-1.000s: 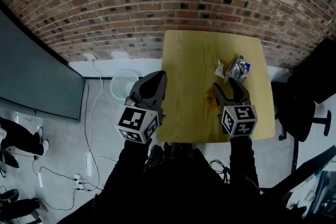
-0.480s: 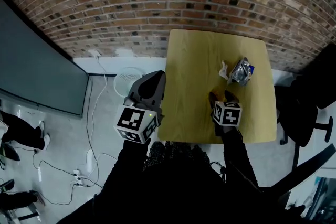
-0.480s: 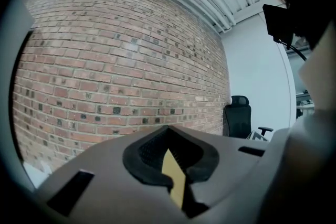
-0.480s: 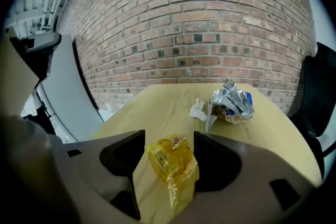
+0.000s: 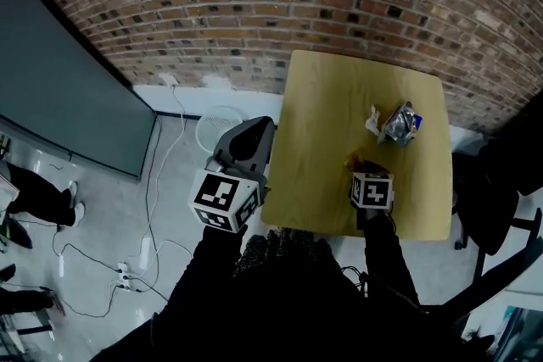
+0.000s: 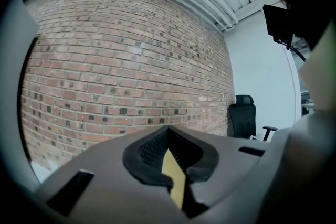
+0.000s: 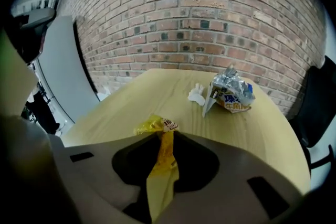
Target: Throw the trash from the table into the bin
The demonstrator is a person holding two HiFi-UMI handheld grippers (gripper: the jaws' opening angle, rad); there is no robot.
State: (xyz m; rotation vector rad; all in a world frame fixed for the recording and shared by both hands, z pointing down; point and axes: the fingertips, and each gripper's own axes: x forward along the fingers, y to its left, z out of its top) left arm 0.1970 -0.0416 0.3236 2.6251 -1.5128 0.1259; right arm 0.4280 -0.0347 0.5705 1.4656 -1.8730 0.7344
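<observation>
A yellow wrapper [image 7: 161,157] is pinched between the jaws of my right gripper [image 7: 164,136], which have just been closing on it; its crumpled end [image 7: 152,125] sticks out onto the wooden table [image 7: 121,113]. In the head view this right gripper [image 5: 364,169] points down at the table [image 5: 322,114] near its front edge. Farther back lie a crumpled silver snack bag [image 5: 402,123] [image 7: 231,93] and a small white paper scrap [image 5: 372,119] [image 7: 197,94]. My left gripper [image 5: 257,128] [image 6: 169,144] hangs shut and empty beside the table's left edge, above a round white bin [image 5: 216,125] on the floor.
A brick wall [image 5: 280,4] runs behind the table. A dark panel [image 5: 68,97] stands at the left, a black office chair [image 5: 501,191] at the right. Cables [image 5: 144,250] trail over the floor, and a person's legs [image 5: 34,203] show at the far left.
My right gripper has come down to the table and its wide-open jaws have closed on the yellow wrapper. The left gripper has stayed where it was.
</observation>
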